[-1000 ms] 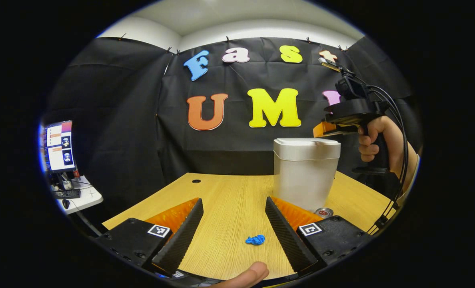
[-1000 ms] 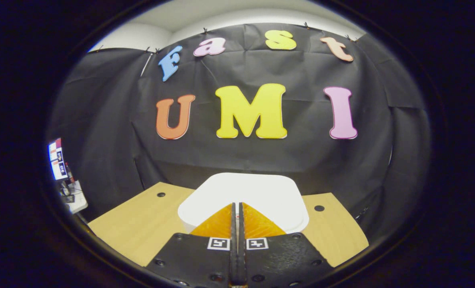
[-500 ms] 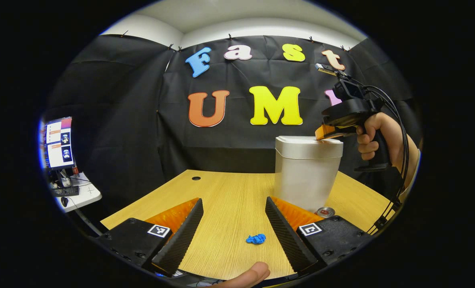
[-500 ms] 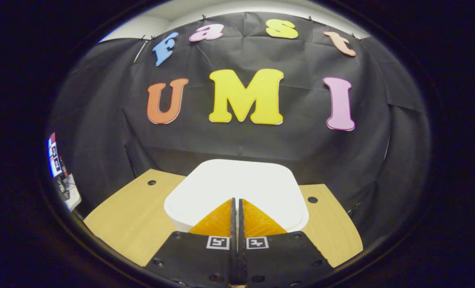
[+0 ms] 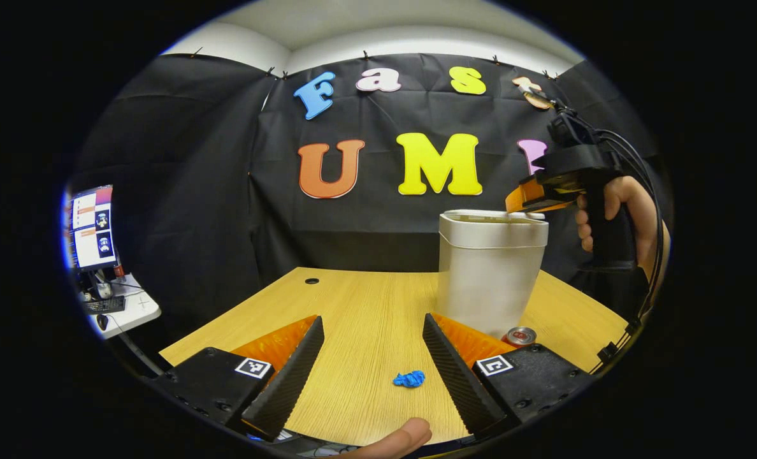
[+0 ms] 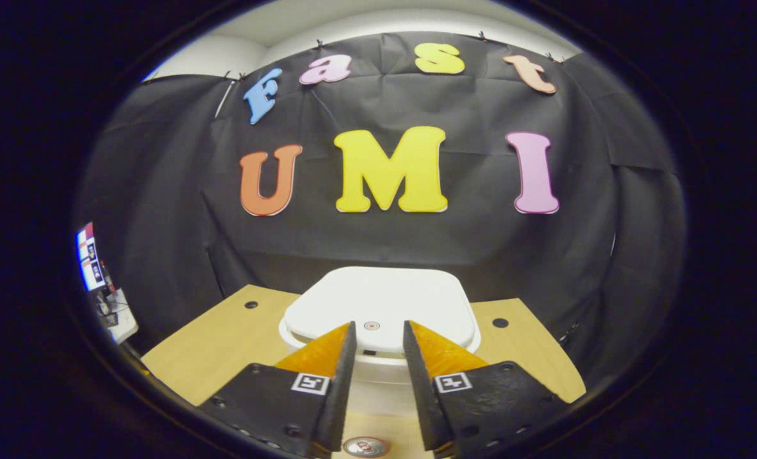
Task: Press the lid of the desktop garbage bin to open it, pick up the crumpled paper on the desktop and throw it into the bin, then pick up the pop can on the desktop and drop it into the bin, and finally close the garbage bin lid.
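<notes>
The white bin (image 5: 488, 274) stands at the back right of the wooden desk (image 5: 359, 306). Its lid (image 5: 492, 216) sits slightly raised, with a gap at the front edge. Seen from the right gripper view, the lid (image 6: 382, 299) lies just beyond my right gripper (image 6: 379, 325), which is open and empty above the bin's front. The right gripper (image 5: 524, 197) hovers over the bin's near-right rim, held by a hand (image 5: 617, 210). Blue crumpled paper (image 5: 408, 378) lies on the desk between the fingers of my open left gripper (image 5: 372, 319). The pop can (image 5: 520, 335) stands at the bin's foot, its top (image 6: 366, 446) below the right gripper.
A monitor (image 5: 92, 226) and a small white side table (image 5: 127, 312) stand off the desk's left side. The desk has cable holes (image 5: 313, 280) near its back edge. A person's fingertip (image 5: 404, 438) shows at the bottom of the left gripper view.
My right gripper lifted off the lid, drew back and opened its fingers. The lid has sprung up a little. The left gripper and the paper stayed put.
</notes>
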Available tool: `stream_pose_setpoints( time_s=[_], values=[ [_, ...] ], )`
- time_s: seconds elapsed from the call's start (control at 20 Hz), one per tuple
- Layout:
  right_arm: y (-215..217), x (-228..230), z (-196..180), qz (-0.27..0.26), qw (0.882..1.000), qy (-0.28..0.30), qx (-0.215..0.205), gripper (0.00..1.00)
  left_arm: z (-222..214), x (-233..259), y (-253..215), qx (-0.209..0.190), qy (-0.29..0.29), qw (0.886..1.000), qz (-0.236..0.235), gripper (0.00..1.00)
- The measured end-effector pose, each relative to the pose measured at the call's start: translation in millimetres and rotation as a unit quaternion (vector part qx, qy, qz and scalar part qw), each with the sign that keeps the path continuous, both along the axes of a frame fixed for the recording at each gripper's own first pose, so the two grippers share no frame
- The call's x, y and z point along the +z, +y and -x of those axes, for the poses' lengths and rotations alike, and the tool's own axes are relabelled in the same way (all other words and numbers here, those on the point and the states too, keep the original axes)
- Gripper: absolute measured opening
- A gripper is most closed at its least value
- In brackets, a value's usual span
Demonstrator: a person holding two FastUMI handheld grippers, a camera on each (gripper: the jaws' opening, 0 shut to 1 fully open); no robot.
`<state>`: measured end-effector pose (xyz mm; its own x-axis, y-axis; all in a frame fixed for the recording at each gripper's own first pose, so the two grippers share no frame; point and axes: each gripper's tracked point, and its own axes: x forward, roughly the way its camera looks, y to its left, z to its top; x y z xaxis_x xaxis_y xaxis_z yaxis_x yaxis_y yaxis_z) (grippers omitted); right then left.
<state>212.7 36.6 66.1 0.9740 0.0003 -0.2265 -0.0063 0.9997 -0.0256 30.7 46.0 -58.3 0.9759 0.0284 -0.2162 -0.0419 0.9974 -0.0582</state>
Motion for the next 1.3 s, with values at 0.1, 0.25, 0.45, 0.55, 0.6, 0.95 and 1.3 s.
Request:
stream_pose_setpoints(
  time_s=[0.1,0.25,0.45,0.55,0.6,0.95,1.3],
  values=[
    [0,-5,10,0.037,0.999,-0.012,0.000,0.63,-1,-5,3,0.005,0.009,1.000,-0.001,1.00],
    [4,-8,31,0.064,0.997,-0.041,0.002,0.89,-3,-8,1,0.007,0.016,1.000,-0.001,1.00],
    [3,-27,55,0.050,0.997,-0.055,0.001,0.98,-5,-8,-3,0.000,0.014,1.000,-0.005,1.00],
    [5,-36,68,0.049,0.997,-0.062,0.004,0.95,-9,-14,-8,-0.011,0.018,1.000,0.000,1.00],
    [3,-42,74,0.046,0.997,-0.065,0.004,0.95,-11,-17,-11,-0.017,0.021,1.000,0.005,1.00],
    [-4,-85,112,0.013,0.998,-0.060,0.006,0.95,-29,-52,-17,-0.023,0.065,0.998,0.014,1.00],
    [-13,-138,134,0.009,0.999,-0.045,0.014,0.95,-55,-139,-39,-0.037,0.178,0.983,0.004,1.00]
  ],
)
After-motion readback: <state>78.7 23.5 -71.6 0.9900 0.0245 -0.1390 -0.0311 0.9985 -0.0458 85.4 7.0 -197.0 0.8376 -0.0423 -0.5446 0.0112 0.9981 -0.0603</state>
